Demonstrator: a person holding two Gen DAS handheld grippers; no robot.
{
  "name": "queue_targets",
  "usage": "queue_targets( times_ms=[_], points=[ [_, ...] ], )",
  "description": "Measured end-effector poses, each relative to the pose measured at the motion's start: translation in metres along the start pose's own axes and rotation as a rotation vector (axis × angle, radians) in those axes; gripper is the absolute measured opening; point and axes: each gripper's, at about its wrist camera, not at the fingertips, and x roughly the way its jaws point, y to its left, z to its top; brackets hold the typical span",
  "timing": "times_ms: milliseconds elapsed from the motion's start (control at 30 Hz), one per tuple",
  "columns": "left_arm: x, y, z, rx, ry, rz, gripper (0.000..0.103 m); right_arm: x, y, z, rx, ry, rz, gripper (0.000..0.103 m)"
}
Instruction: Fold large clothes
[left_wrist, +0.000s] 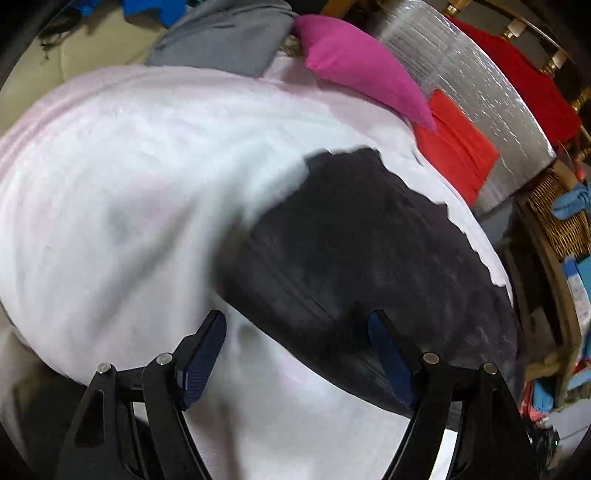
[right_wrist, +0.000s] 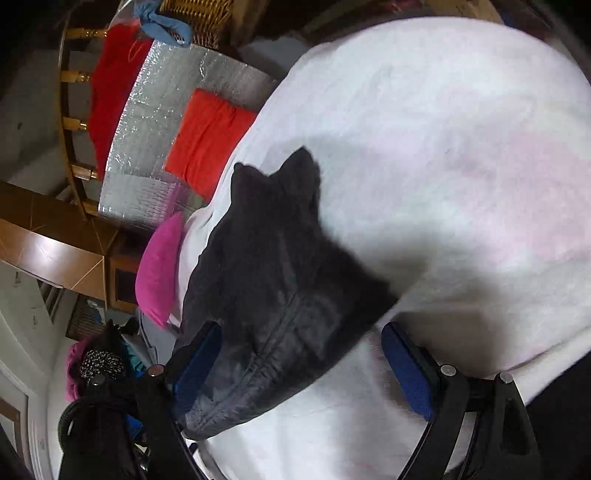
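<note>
Though no writing readable, dark garment (left_wrist: 362, 258) on white blanket (left_wrist: 129, 203) (both tools spread, empty-jawed).

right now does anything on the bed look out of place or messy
The dark grey garment lies bunched and crooked on the white blanket, its elastic waistband curled near the edge. A magenta cloth hangs over the far side, unfolded.

dark garment (left_wrist: 351, 258): motion-blurred, its type unreadable; lower end hidden behind the gripper finger (left_wrist: 391, 354)
white blanket (right_wrist: 443, 166): cut off by frame edges
</note>
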Motion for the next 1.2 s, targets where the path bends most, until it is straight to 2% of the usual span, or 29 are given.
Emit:
queue_targets(
  times_ms=[100, 200, 233, 267, 300, 333, 367, 433, 467, 533, 567, 633, 733, 833, 900, 933, 967, 1000, 1133, 1200],
  points=[
    [0.009, -0.012, -0.009, 0.014, 0.005, 0.016, 0.08, 0.009, 0.001, 0.001, 0.046, -0.009, -0.005, 0.091],
    [0.018, -0.019, -0.007, 0.033, 0.015, 0.028, 0.08, 0.012, 0.004, 0.006, 0.033, -0.034, -0.005, 0.089],
    [0.022, -0.021, -0.002, 0.036, 0.028, 0.032, 0.08, 0.015, 0.005, 0.008, 0.018, -0.034, -0.016, 0.068],
    [0.025, -0.023, 0.002, 0.04, 0.034, 0.04, 0.071, 0.017, 0.005, 0.009, 0.002, -0.024, -0.024, 0.047],
    [0.026, -0.025, 0.007, 0.053, 0.032, 0.046, 0.051, 0.017, 0.008, 0.012, -0.015, -0.013, -0.019, 0.04],
    [0.023, -0.032, 0.011, 0.088, 0.031, 0.049, 0.044, 0.01, 0.018, 0.012, -0.062, -0.021, -0.015, 0.031],
    [0.019, -0.037, 0.012, 0.109, 0.02, 0.055, 0.034, 0.002, 0.032, 0.009, -0.123, -0.046, -0.023, 0.028],
    [0.009, -0.044, 0.011, 0.148, -0.016, 0.069, 0.028, -0.014, 0.058, 0.001, -0.25, -0.095, -0.051, 0.025],
    [0.01, -0.043, 0.008, 0.164, -0.026, 0.073, 0.029, -0.016, 0.062, -0.002, -0.282, -0.104, -0.067, 0.025],
    [0.029, -0.034, 0.0, 0.158, 0.025, 0.078, 0.034, 0.0, 0.043, -0.004, -0.278, -0.067, -0.132, 0.025],
    [0.032, -0.033, 0.0, 0.156, 0.027, 0.079, 0.042, 0.007, 0.032, -0.005, -0.258, -0.045, -0.146, 0.026],
    [0.027, -0.032, 0.003, 0.152, 0.018, 0.078, 0.051, 0.009, 0.015, -0.004, -0.203, -0.041, -0.114, 0.04],
    [0.013, -0.014, 0.013, 0.091, 0.049, -0.004, 0.057, -0.008, 0.016, 0.0, -0.198, -0.048, -0.096, 0.059],
    [-0.007, 0.005, 0.023, 0.067, 0.023, -0.047, 0.068, -0.027, 0.019, 0.004, -0.24, -0.053, -0.085, 0.065],
    [-0.022, 0.014, 0.026, 0.066, -0.032, -0.005, 0.069, -0.036, 0.021, 0.008, -0.27, -0.054, -0.088, 0.066],
    [-0.026, 0.016, 0.027, 0.057, -0.046, 0.005, 0.069, -0.04, 0.023, 0.011, -0.291, -0.064, -0.1, 0.07],
    [-0.027, 0.021, 0.029, 0.039, -0.049, -0.012, 0.07, -0.04, 0.028, 0.011, -0.308, -0.072, -0.108, 0.072],
    [-0.024, 0.024, 0.032, 0.029, -0.035, -0.027, 0.07, -0.04, 0.032, 0.012, -0.326, -0.079, -0.114, 0.073],
    [-0.001, 0.021, 0.045, 0.06, -0.005, 0.003, 0.07, -0.032, 0.05, 0.026, -0.389, -0.06, -0.119, 0.074],
    [0.011, 0.016, 0.048, 0.088, 0.002, 0.0, 0.07, -0.023, 0.058, 0.031, -0.448, -0.065, -0.165, 0.079]
  ],
)
